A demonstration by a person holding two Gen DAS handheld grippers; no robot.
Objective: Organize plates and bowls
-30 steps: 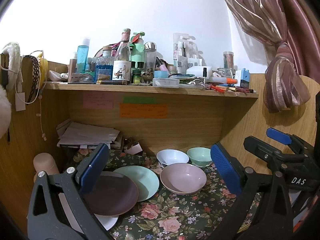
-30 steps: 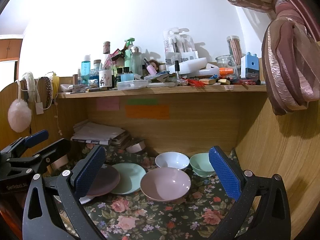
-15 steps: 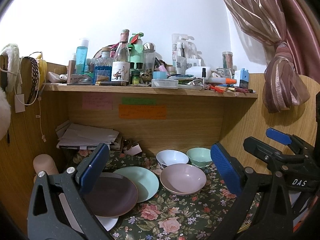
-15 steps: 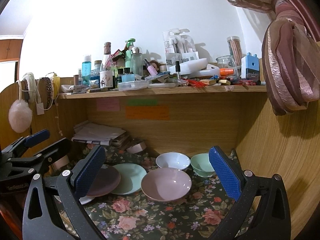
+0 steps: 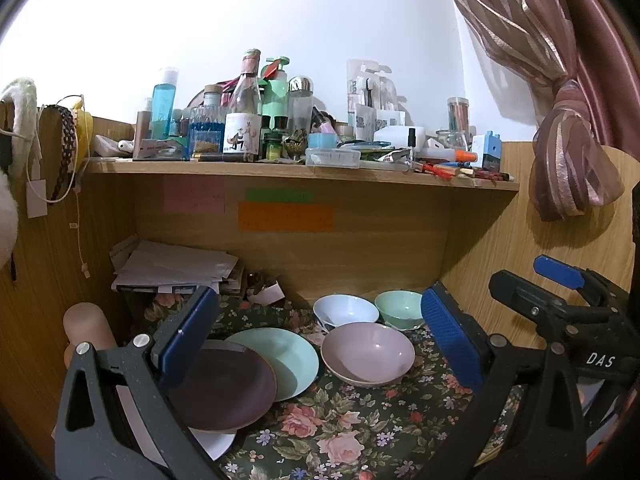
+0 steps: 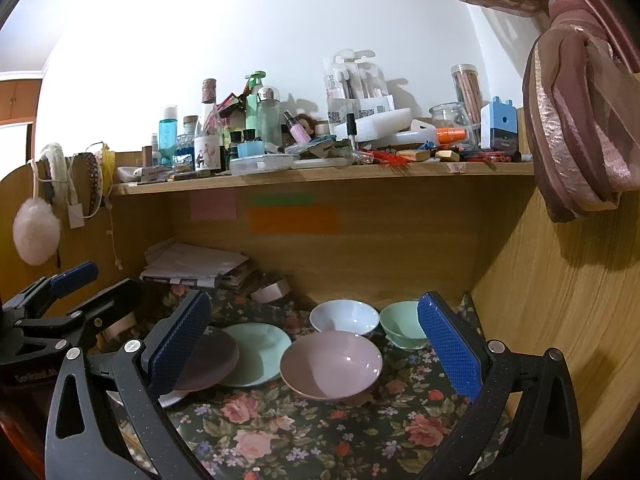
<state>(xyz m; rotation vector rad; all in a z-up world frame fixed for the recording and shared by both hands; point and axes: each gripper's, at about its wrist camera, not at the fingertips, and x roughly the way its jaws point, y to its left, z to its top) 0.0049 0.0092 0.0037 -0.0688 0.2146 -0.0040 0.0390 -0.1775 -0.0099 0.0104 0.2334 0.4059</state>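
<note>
On the floral cloth (image 5: 344, 436) lie a dark purple plate (image 5: 228, 388) overlapping a mint green plate (image 5: 288, 356) and a white plate (image 5: 214, 442) beneath it. A pink bowl (image 5: 370, 354), a pale blue bowl (image 5: 346, 312) and a mint bowl (image 5: 398, 308) sit to the right. My left gripper (image 5: 320, 332) hangs open above the dishes, holding nothing. My right gripper (image 6: 316, 340) is open too, over the pink bowl (image 6: 332, 362), with the mint bowl (image 6: 402, 324) beside its right finger.
A wooden shelf (image 5: 280, 170) crowded with bottles spans above the nook. Stacked papers (image 5: 172, 268) and a small cup (image 5: 266, 294) lie at the back left. Wooden walls close in both sides (image 6: 560, 300). A tied curtain (image 6: 576, 112) hangs at right.
Both views have shifted only slightly; the grippers stay open and the dishes have not moved.
</note>
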